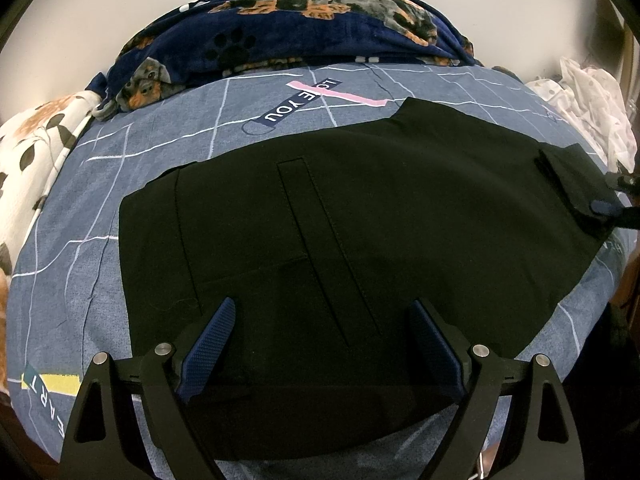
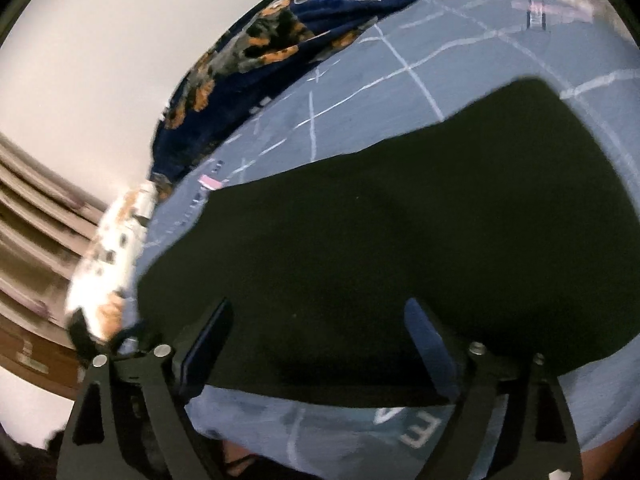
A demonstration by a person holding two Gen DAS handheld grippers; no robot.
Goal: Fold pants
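Black pants (image 1: 360,208) lie flat and folded on a blue-grey bed sheet (image 1: 80,220), with a stitched pocket line showing on top. My left gripper (image 1: 322,302) hovers open over their near edge, its blue pads wide apart and pressing on nothing. At the far right of the left wrist view, a blue fingertip (image 1: 604,206) of the right gripper sits by a turned-up corner of the pants. In the blurred right wrist view, my right gripper (image 2: 319,301) is open over the pants (image 2: 400,220) near their front edge, with only flat cloth beneath it.
A navy dog-print blanket (image 1: 300,28) is bunched along the far side of the bed. White floral fabric (image 1: 36,152) lies at the left, and a white dotted cloth (image 1: 592,100) at the right. Brown wooden furniture (image 2: 32,208) stands beyond the bed's edge.
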